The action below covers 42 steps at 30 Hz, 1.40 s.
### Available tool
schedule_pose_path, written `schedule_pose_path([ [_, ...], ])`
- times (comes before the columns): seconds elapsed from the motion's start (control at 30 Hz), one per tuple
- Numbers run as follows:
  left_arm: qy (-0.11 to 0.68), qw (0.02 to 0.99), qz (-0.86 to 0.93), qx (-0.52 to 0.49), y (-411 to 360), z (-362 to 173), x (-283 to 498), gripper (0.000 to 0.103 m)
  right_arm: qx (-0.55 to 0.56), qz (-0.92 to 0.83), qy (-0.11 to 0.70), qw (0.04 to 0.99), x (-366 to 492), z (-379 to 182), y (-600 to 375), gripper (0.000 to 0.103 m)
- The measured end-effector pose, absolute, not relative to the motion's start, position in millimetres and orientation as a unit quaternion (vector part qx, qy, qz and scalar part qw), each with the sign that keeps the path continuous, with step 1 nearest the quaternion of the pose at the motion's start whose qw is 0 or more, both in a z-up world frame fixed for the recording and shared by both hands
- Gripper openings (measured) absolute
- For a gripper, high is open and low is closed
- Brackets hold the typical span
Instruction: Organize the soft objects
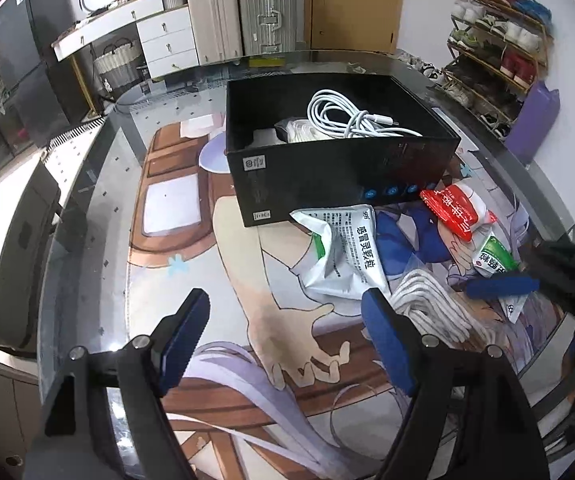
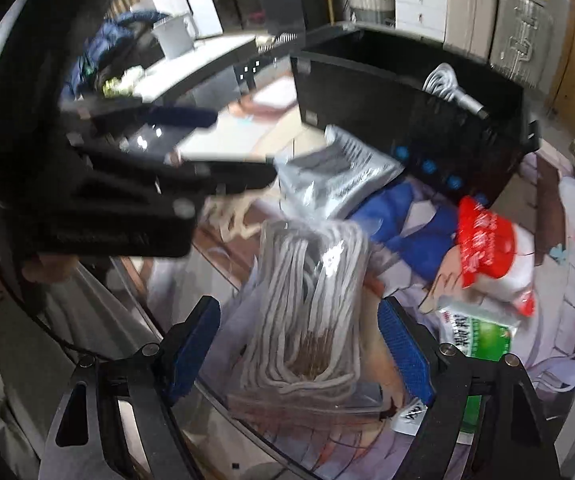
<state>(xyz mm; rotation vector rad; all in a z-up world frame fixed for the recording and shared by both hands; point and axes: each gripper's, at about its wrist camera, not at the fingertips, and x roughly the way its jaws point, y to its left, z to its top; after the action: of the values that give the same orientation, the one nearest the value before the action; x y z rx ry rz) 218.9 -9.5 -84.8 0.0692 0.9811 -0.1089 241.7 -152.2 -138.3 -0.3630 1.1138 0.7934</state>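
Note:
A black box (image 1: 339, 168) stands on the table and holds a coiled white cable (image 1: 351, 114) and a white bundle. In front of it lie a silver medicine pouch (image 1: 343, 252), a red and white packet (image 1: 457, 210), a green packet (image 1: 493, 258) and a clear bag of white cords (image 1: 435, 308). My left gripper (image 1: 287, 332) is open and empty, just left of the cord bag. My right gripper (image 2: 299, 344) is open, its fingers on either side of the cord bag (image 2: 307, 304) without closing on it. The right gripper also shows at the right edge of the left wrist view (image 1: 503, 284).
The table carries a printed anime mat (image 1: 223, 264) under glass. Behind it stand white drawers (image 1: 167, 40), two suitcases (image 1: 243, 12) and a shoe rack (image 1: 495, 48). The left gripper shows blurred in the right wrist view (image 2: 191, 140).

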Motion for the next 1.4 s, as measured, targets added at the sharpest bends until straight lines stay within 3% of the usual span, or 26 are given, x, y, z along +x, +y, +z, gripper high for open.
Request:
schedule_pose_path([
  [0.03, 0.469, 0.881, -0.052, 0.034, -10, -84, 219, 0.079, -0.177, 0.359, 0.511, 0.761, 242, -141, -151, 0.072],
  [0.07, 0.467, 0.882, -0.052, 0.034, -11, -82, 218, 0.079, -0.194, 0.354, 0.500, 0.766, 241, -141, -149, 0.050],
  [0.2, 0.465, 0.883, -0.051, 0.036, -13, -81, 220, 0.079, -0.190, 0.354, 0.503, 0.765, 246, -137, -153, 0.040],
  [0.53, 0.466, 0.882, -0.063, 0.024, -18, -84, 231, 0.079, -0.158, 0.291, 0.505, 0.797, 271, -126, -190, 0.038],
  [1.03, 0.478, 0.871, -0.047, 0.101, -68, -114, 266, 0.080, -0.146, 0.255, 0.505, 0.812, 280, -121, -222, 0.038],
  [1.07, 0.481, 0.870, -0.049, 0.099, -68, -114, 265, 0.078, -0.145, 0.256, 0.505, 0.811, 280, -121, -222, 0.038],
  [1.1, 0.483, 0.869, -0.054, 0.095, -67, -113, 264, 0.070, -0.145, 0.257, 0.505, 0.811, 280, -122, -221, 0.038],
  [1.13, 0.486, 0.867, -0.072, 0.085, -66, -112, 263, 0.053, -0.145, 0.259, 0.505, 0.811, 278, -120, -221, 0.038],
  [1.2, 0.494, 0.861, -0.096, 0.075, -64, -111, 260, 0.039, -0.145, 0.262, 0.505, 0.810, 276, -120, -218, 0.038],
  [1.4, 0.494, 0.859, -0.095, 0.098, -60, -107, 244, 0.031, -0.135, 0.267, 0.507, 0.808, 274, -118, -212, 0.038],
])
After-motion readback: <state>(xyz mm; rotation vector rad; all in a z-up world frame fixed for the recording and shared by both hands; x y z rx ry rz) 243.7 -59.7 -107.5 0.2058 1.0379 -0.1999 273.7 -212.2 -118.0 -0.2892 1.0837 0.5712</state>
